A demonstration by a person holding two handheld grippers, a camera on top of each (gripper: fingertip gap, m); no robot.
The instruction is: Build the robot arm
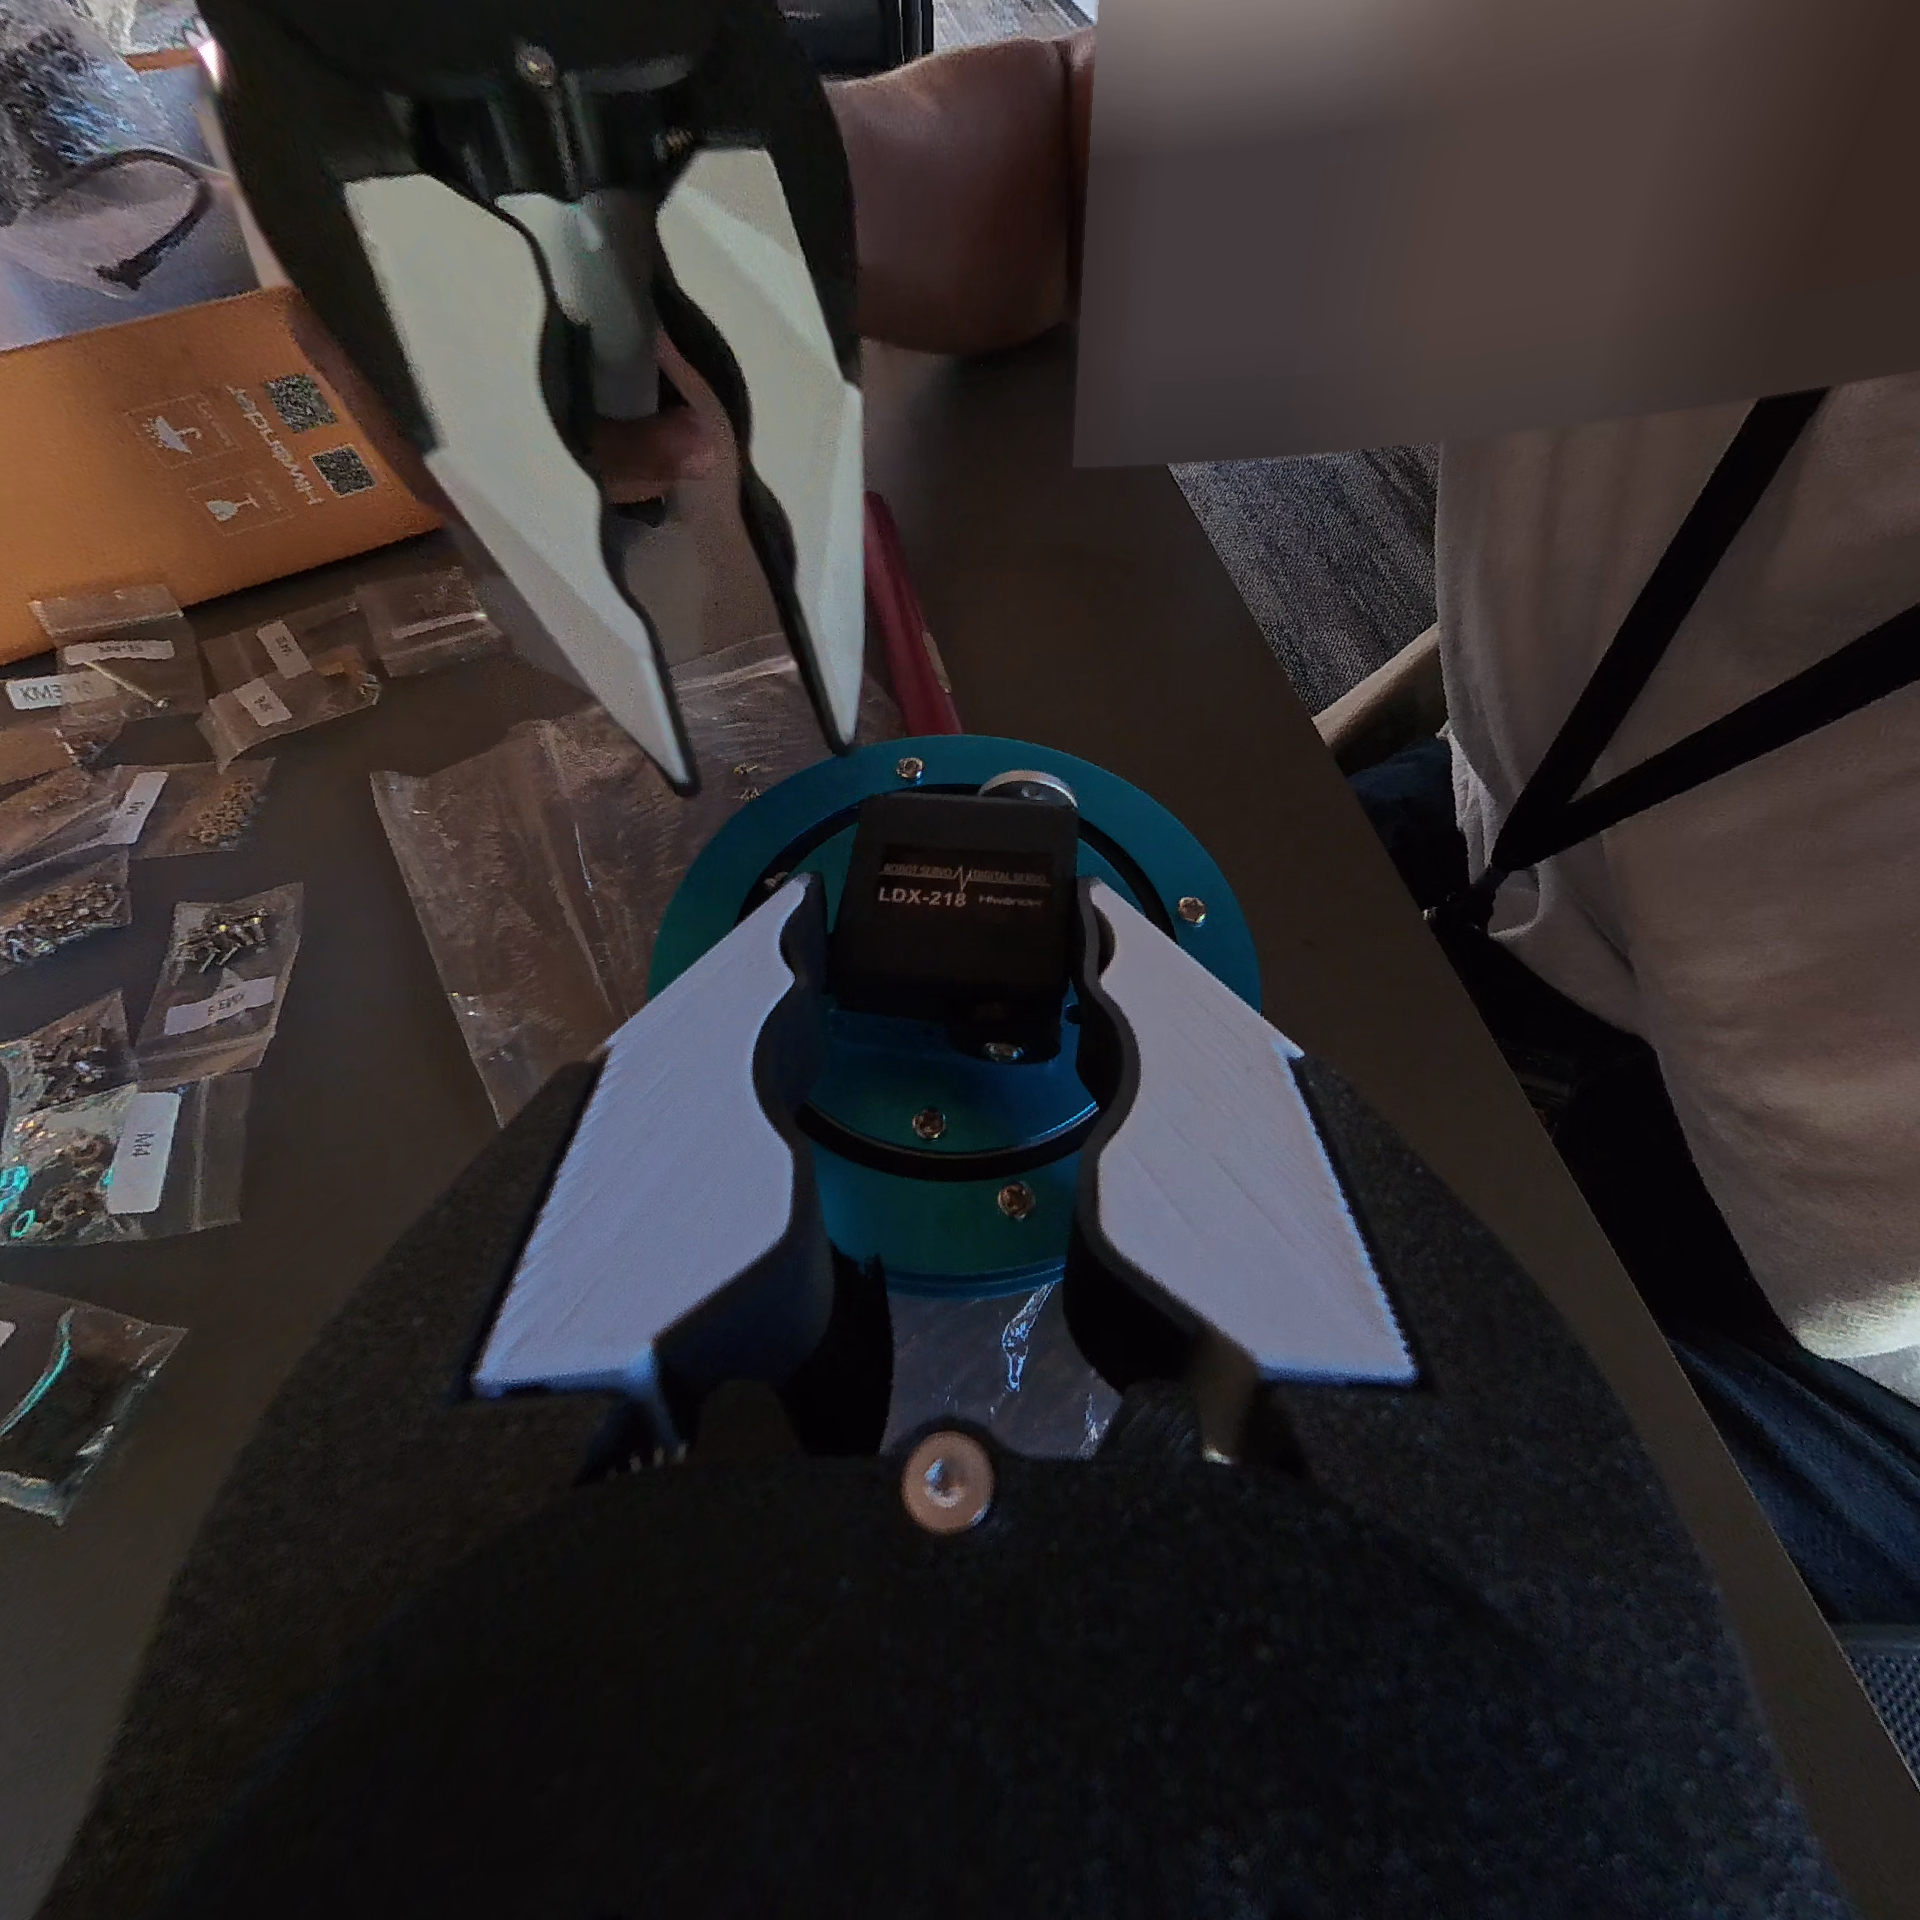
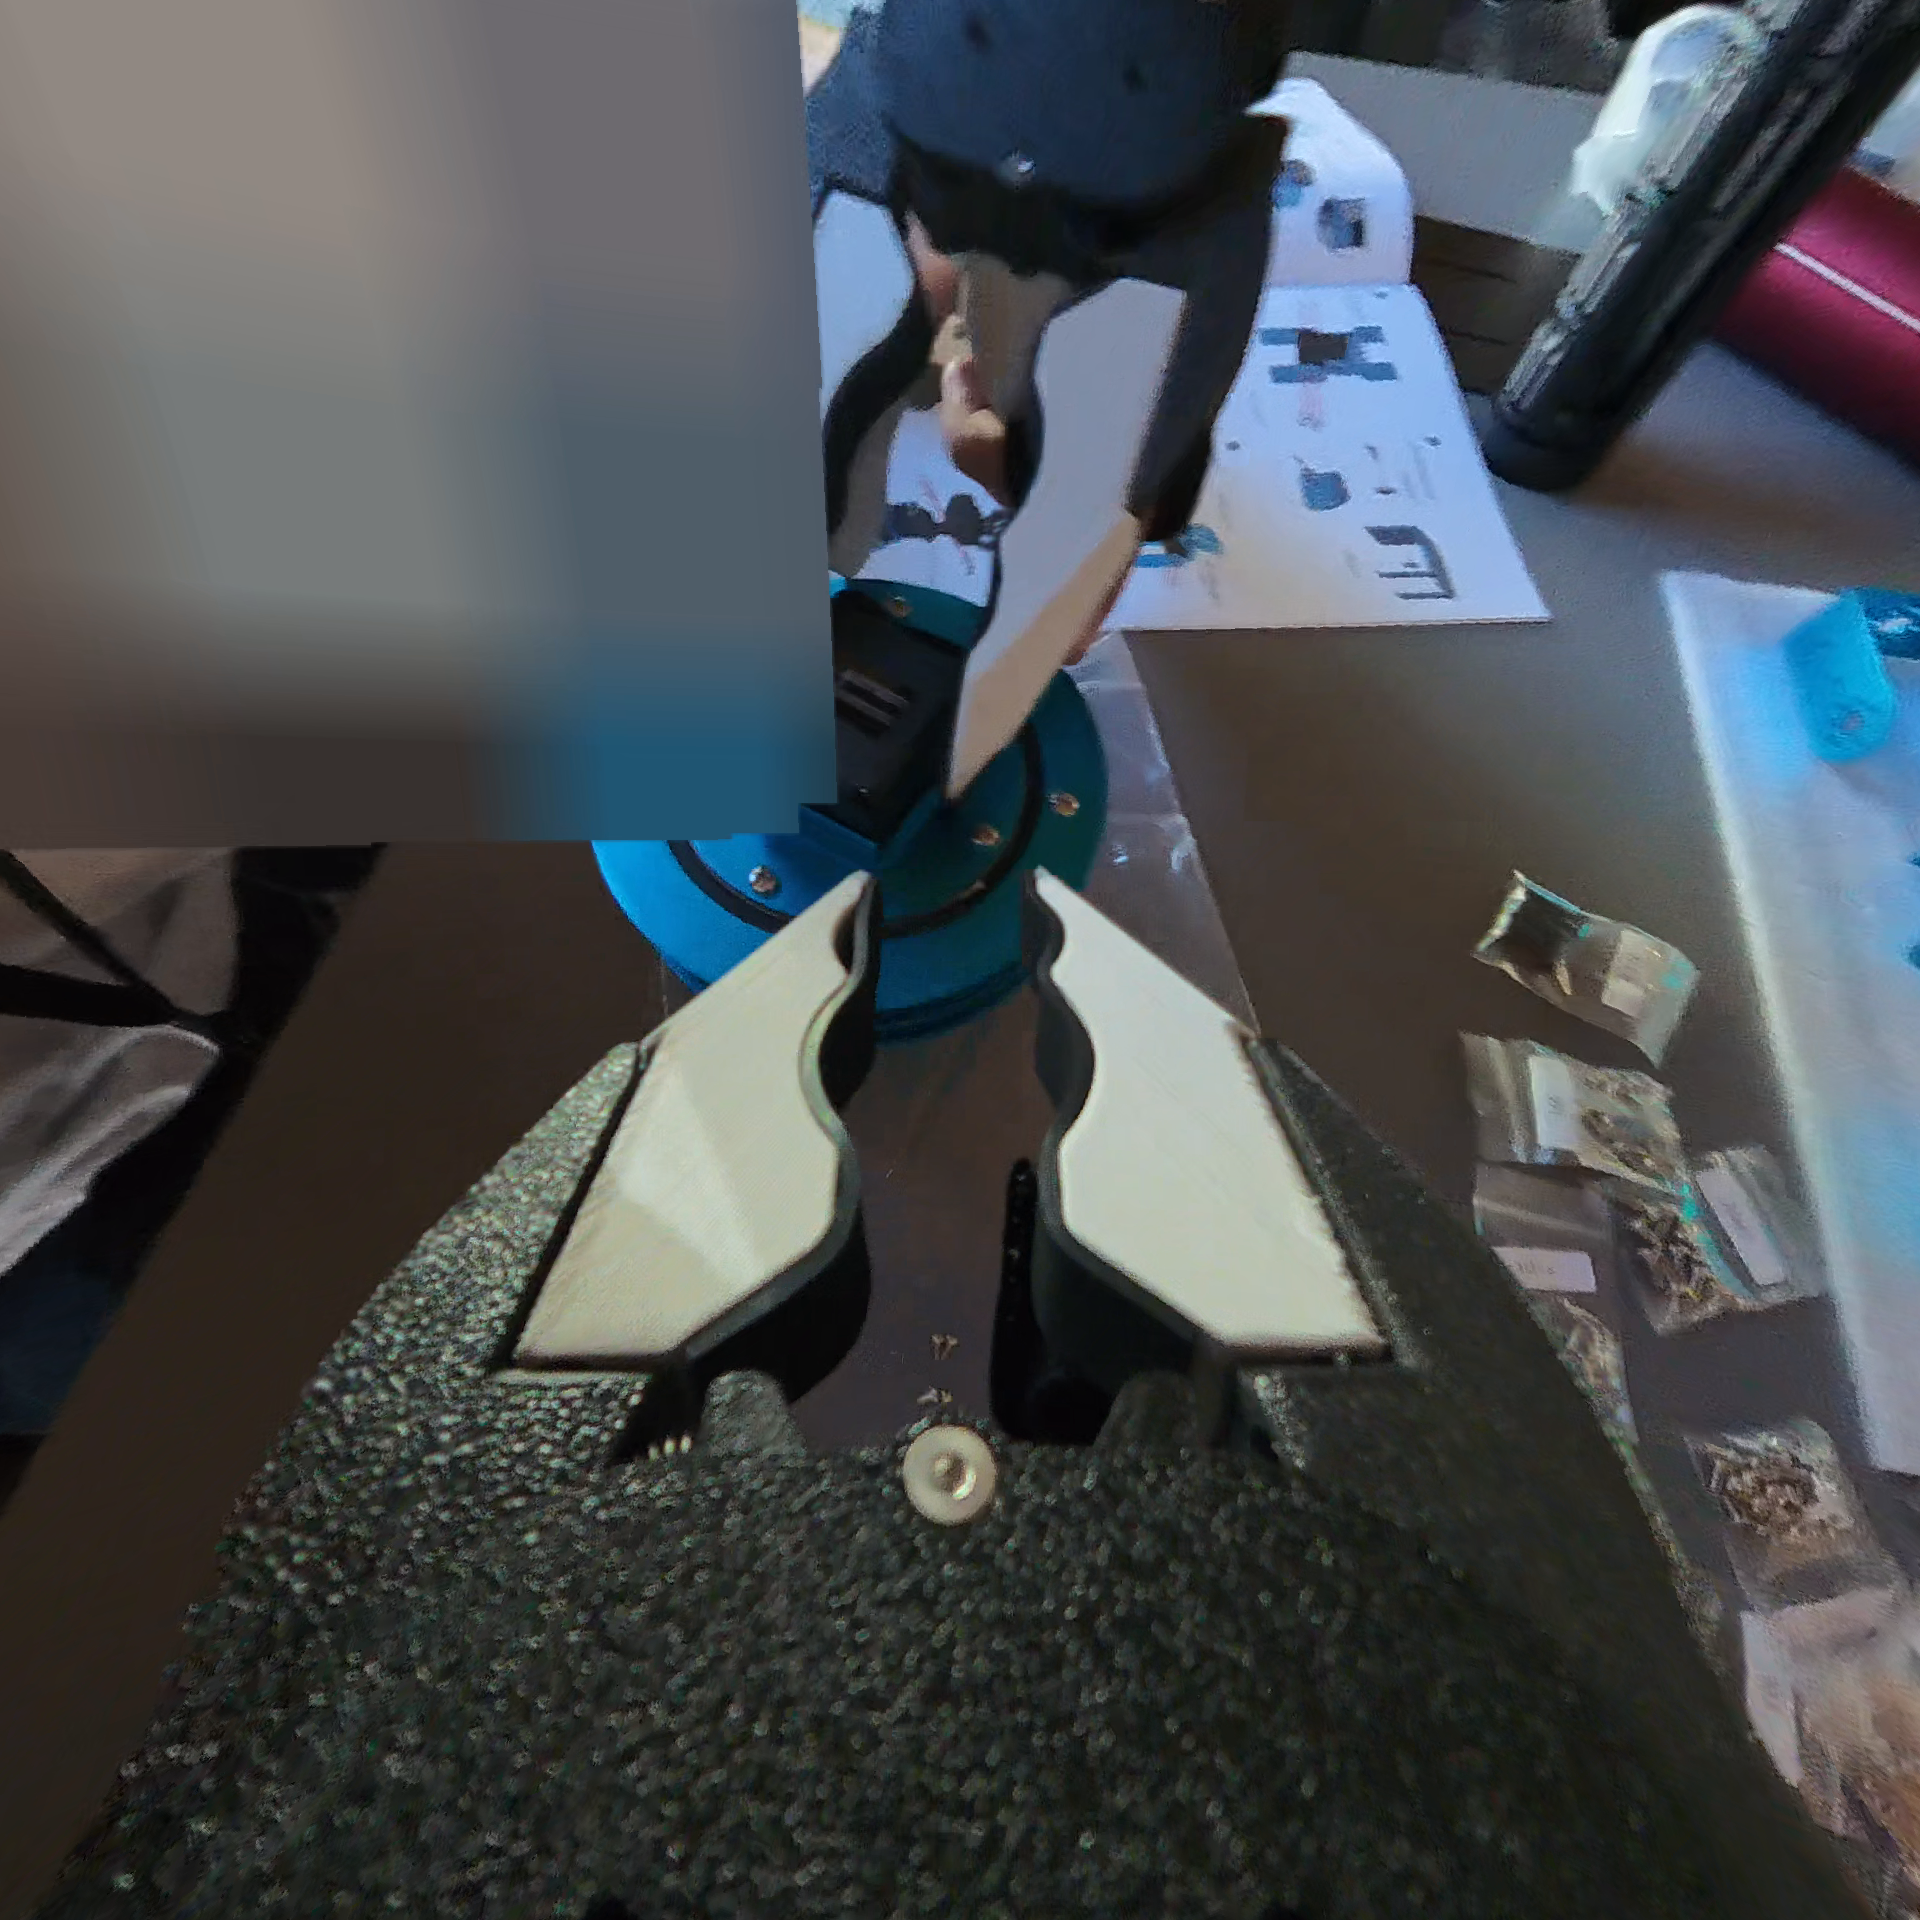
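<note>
Left claw (image 1: pixel 945 894) has its two white fingers on both sides of a black box-shaped motor (image 1: pixel 954 914) and pinches it. That motor stands in a round blue base (image 1: pixel 717 914) on the dark table (image 1: pixel 1091 644), near its edge. Right claw (image 2: pixel 951 888) hangs just beside the blue base (image 2: pixel 935 997), fingers spread, holding nothing. Two tiny screws (image 2: pixel 940 1366) lie under it. Small clear bags of screws (image 1: pixel 208 956) lie on one side, with an orange box (image 1: pixel 197 457) and a sheet of drawings (image 2: pixel 1340 468) farther off.
</note>
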